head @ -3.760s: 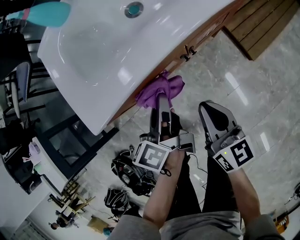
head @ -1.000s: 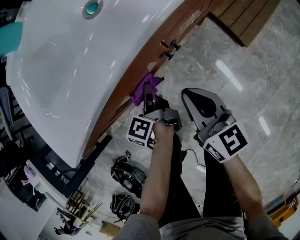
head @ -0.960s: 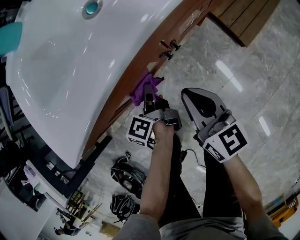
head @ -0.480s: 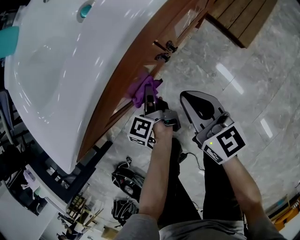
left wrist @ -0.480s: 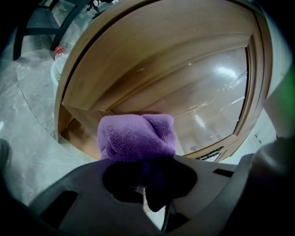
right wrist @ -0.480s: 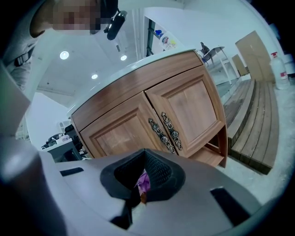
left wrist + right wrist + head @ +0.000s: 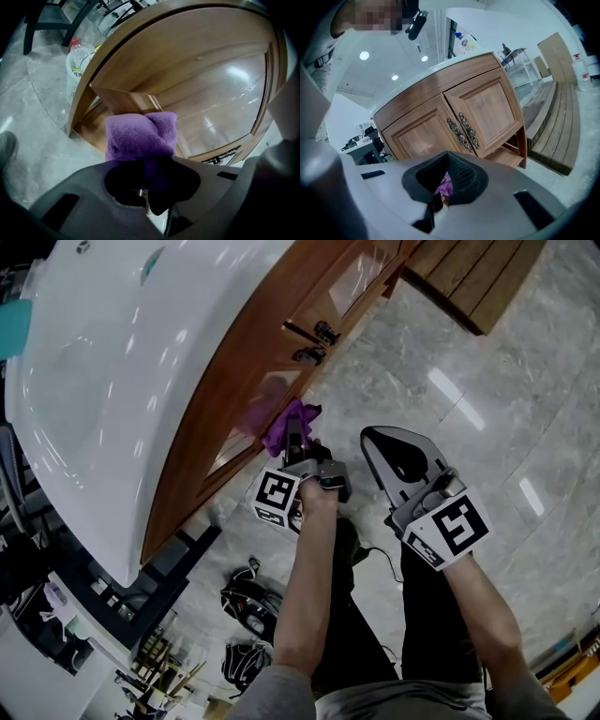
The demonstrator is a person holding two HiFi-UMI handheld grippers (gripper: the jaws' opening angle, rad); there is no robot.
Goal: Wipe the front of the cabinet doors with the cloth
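Note:
The purple cloth (image 7: 289,424) is bunched in my left gripper (image 7: 293,435), which is shut on it. It is held against the lower part of the left wooden cabinet door (image 7: 253,381), below the two dark ornate handles (image 7: 313,341); the glossy door shows a purple reflection. In the left gripper view the cloth (image 7: 140,135) covers the tips of the left gripper (image 7: 145,157) in front of the shiny door panel (image 7: 220,103). My right gripper (image 7: 377,437) hangs shut and empty over the floor, to the right of the left one. The right gripper (image 7: 446,157) faces both doors and their handles (image 7: 463,131).
A white basin top (image 7: 103,381) overhangs the cabinet. A slatted wooden platform (image 7: 478,277) lies on the marble floor right of the cabinet. A plastic bottle (image 7: 77,70) stands by the cabinet's left side. Dark bags (image 7: 251,594) lie on the floor near the person's legs.
The head view has swung so that more of the door fronts shows. The left gripper still holds the cloth at the left door, now lower on it. The right gripper has hardly moved.

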